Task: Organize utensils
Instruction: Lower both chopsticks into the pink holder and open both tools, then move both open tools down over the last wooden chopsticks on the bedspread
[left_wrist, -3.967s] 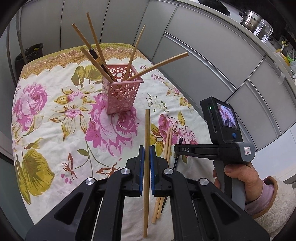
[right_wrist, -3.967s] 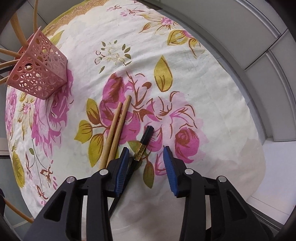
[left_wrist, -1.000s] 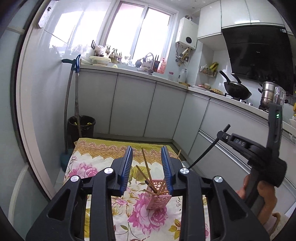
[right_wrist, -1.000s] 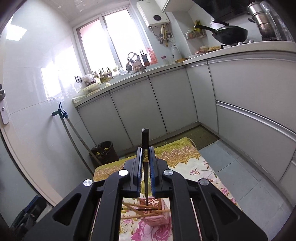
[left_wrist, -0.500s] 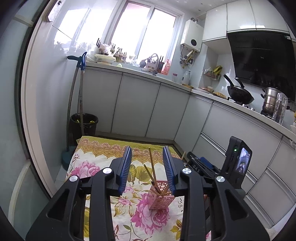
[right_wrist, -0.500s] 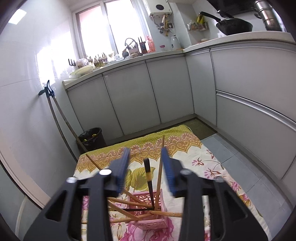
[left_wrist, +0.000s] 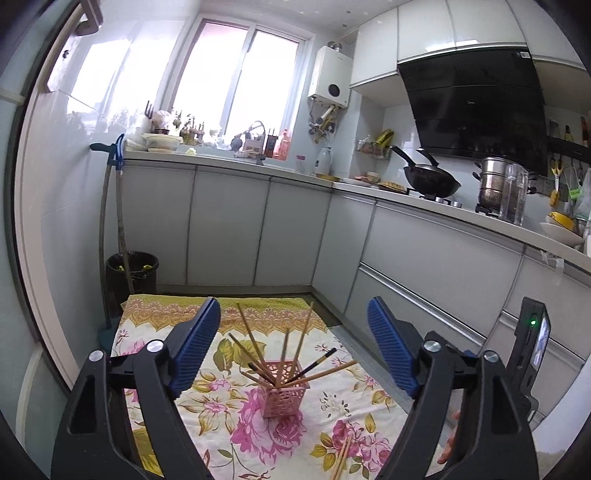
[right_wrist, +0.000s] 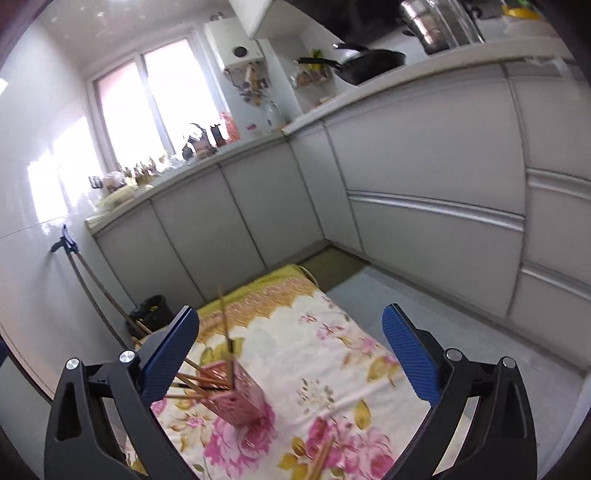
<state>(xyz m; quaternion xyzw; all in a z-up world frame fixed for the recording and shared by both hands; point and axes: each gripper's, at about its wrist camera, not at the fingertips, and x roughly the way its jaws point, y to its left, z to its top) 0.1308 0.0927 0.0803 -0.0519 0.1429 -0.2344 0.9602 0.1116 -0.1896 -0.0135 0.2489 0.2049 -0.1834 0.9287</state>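
Note:
A pink perforated basket (left_wrist: 284, 392) stands on the floral tablecloth (left_wrist: 155, 325) with several wooden chopsticks and one black chopstick (left_wrist: 318, 362) leaning out of it. Two more wooden chopsticks (left_wrist: 341, 456) lie on the cloth nearer to me. My left gripper (left_wrist: 293, 314) hovers above and short of the basket, its jaws opening wide with nothing between them. In the right wrist view the basket (right_wrist: 236, 400) is low and left of centre, and the loose chopsticks (right_wrist: 321, 458) lie at the bottom edge. My right gripper (right_wrist: 291, 314) is also opening, empty. Its body (left_wrist: 532, 354) shows at the left view's right edge.
Grey kitchen cabinets (left_wrist: 229, 229) run behind and to the right of the table, leaving a strip of floor (right_wrist: 424, 302) between. A black bin (left_wrist: 133, 273) and a long-handled tool (left_wrist: 120, 206) stand at the table's far left corner. A wok (left_wrist: 430, 181) and pots sit on the counter.
The right gripper, shut on the black chopstick above the basket, opened and dropped it in, then sank and swung right. The left jaws went from partly open to wide.

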